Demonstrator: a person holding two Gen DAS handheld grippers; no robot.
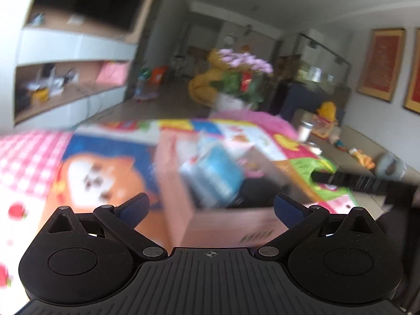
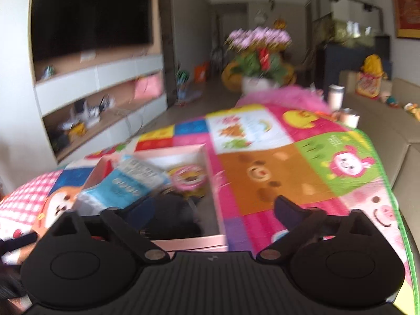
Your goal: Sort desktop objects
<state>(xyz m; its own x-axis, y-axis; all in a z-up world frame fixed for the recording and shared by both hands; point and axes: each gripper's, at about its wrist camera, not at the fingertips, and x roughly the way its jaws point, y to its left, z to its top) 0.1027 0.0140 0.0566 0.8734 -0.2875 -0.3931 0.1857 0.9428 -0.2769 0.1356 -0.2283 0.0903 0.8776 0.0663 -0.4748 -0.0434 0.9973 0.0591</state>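
Observation:
An open pink cardboard box (image 1: 231, 225) stands on a colourful patchwork play mat (image 1: 99, 162). Inside it lie a blue and white pack (image 1: 215, 176) and something black (image 1: 252, 194). My left gripper (image 1: 211, 207) is open just before the box's near wall, with nothing between its fingers. In the right wrist view the same box (image 2: 189, 244) sits at lower left, holding the blue pack (image 2: 131, 181), a round pink-rimmed item (image 2: 187, 178) and the black item (image 2: 173, 218). My right gripper (image 2: 215, 211) stands wide open over the box's near right corner, empty.
A black bar (image 1: 354, 182) reaches in from the right above the mat. Pink flowers in a white pot (image 2: 258, 52) stand beyond the mat's far end. Two cups (image 2: 336, 97) sit at the far right edge. A beige sofa (image 2: 393, 131) runs along the right, a TV shelf (image 2: 105, 92) along the left.

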